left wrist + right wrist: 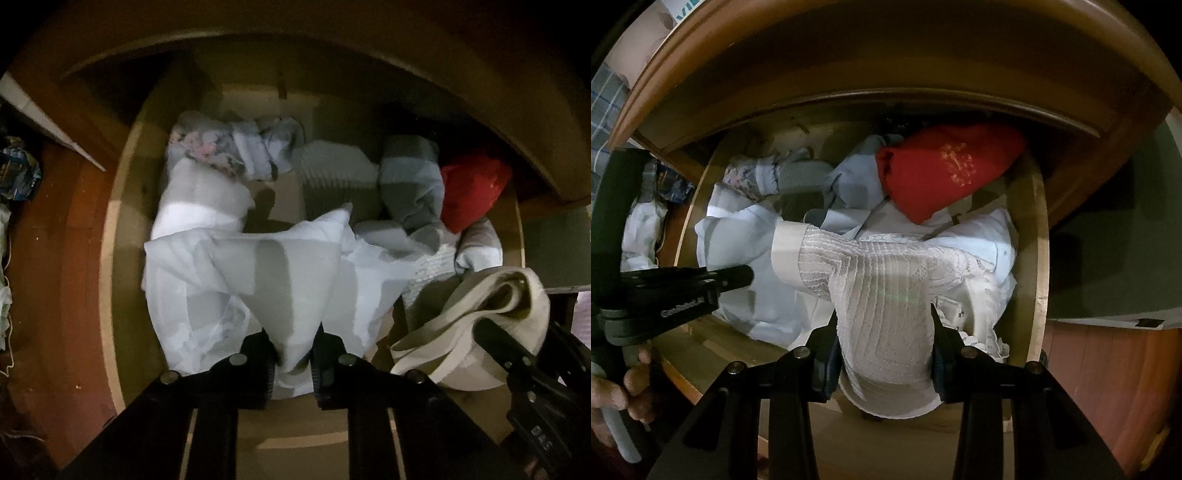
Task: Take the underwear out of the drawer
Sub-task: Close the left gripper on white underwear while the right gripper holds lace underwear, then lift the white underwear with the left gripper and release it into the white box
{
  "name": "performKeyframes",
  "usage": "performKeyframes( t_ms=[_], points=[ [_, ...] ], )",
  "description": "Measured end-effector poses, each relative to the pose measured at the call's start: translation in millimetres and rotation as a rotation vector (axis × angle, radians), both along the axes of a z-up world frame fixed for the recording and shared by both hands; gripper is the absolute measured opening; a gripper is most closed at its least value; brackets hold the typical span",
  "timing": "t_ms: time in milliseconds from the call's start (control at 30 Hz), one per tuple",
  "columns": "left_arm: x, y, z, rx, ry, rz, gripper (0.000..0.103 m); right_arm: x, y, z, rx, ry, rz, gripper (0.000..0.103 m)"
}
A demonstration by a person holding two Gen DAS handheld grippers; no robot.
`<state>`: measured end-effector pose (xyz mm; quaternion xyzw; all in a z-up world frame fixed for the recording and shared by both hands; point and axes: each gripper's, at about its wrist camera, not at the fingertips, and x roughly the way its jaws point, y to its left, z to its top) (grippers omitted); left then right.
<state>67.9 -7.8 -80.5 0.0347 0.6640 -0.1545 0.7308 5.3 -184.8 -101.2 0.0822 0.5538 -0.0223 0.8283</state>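
Observation:
An open wooden drawer [125, 206] holds a heap of folded underwear. My left gripper [293, 354] is shut on a pale white-grey garment [280, 280] and holds it pulled up over the drawer's front half. My right gripper [884, 354] is shut on a cream lace garment [886, 295], lifted above the drawer's right side. The same lace piece [476, 310] and the right gripper [517, 354] show at the lower right of the left wrist view. The left gripper [738, 277] shows at the left of the right wrist view.
A red garment [942, 170] lies at the drawer's back right, also in the left wrist view [469, 188]. Grey striped [410, 181] and floral [207, 147] pieces lie at the back. The cabinet top [849, 55] overhangs the drawer. The drawer's right wall [1038, 240] is close.

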Motion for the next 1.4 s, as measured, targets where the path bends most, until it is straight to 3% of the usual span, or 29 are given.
performKeyframes(
  t_ms=[333,733,1100,1400],
  points=[
    [-31.3,12.8,41.9,-0.017,-0.122,-0.029,0.015,1.3,4.1,-1.2,-0.017,0.0,0.012,0.036],
    [-39.5,27.5,94.1,-0.044,-0.2,-0.024,0.015,2.1,7.8,-1.3,-0.029,0.0,0.024,0.035],
    [-48.5,47.9,181.1,-0.13,-0.309,-0.028,0.015,1.7,6.8,-1.1,-0.024,0.002,0.021,0.035],
    [-35.1,59.7,282.4,-0.178,-0.46,-0.019,0.015,3.1,6.4,0.1,-0.02,0.008,0.019,0.035]
  ],
)
